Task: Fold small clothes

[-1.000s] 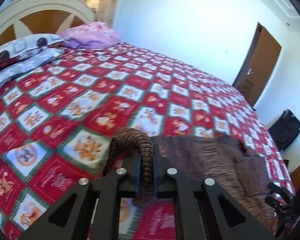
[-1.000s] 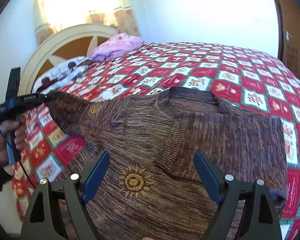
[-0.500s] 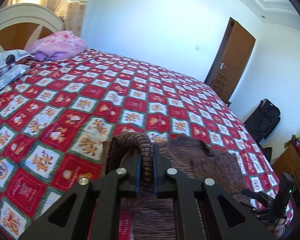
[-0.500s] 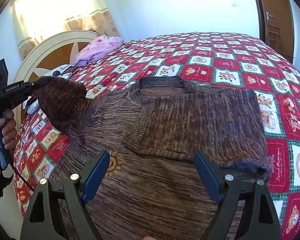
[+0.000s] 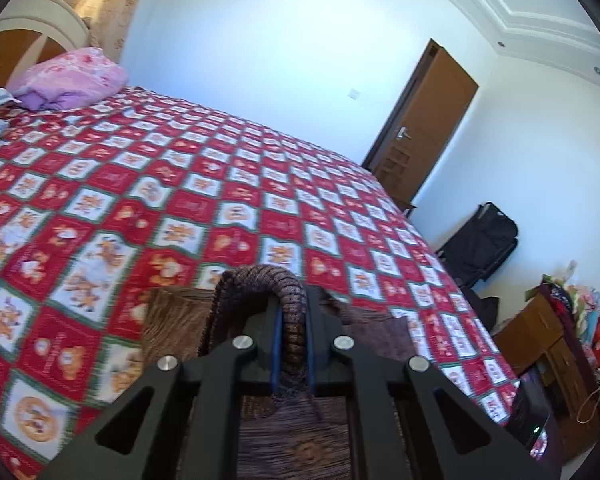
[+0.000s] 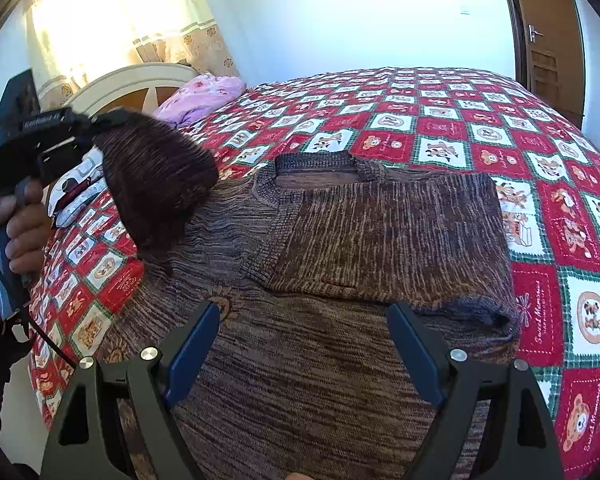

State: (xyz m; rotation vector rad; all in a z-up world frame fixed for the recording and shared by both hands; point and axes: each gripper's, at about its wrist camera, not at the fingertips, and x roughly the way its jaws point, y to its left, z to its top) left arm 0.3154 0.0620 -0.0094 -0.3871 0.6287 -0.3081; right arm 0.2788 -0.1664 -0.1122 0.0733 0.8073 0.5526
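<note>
One brown knit sweater point(image 6: 340, 360) lies on the bed, spread across the red checked quilt point(image 6: 480, 128), neck hole toward the far side. Its right sleeve point(image 6: 388, 236) is folded flat across the chest, the cuff sitting near the right edge of the body. The other sleeve point(image 6: 156, 184) is up in the air, pinched at its cuff by the left gripper point(image 5: 292, 344), jaws clamped tight on the knit; in the left wrist view the cuff arches over the closed fingers. One hand point(image 6: 16, 232) wraps the left gripper's handle, seen at the left edge of the right wrist view.

The right gripper point(image 6: 304, 344) hangs above the sweater's lower body, two blue-padded fingers point(image 6: 192, 344) spread wide, nothing between them, pads clear of the cloth. Two sun motifs show on the knit near the left finger.

At the headboard point(image 6: 132, 84): one pink pillow point(image 6: 204, 96) and at least one grey patterned pillow point(image 6: 76, 184) beside it. One brown door point(image 5: 424, 120), one black bag point(image 5: 484, 244) against the wall, and a cluttered wooden dresser point(image 5: 548, 332) beyond the bed's corner.
</note>
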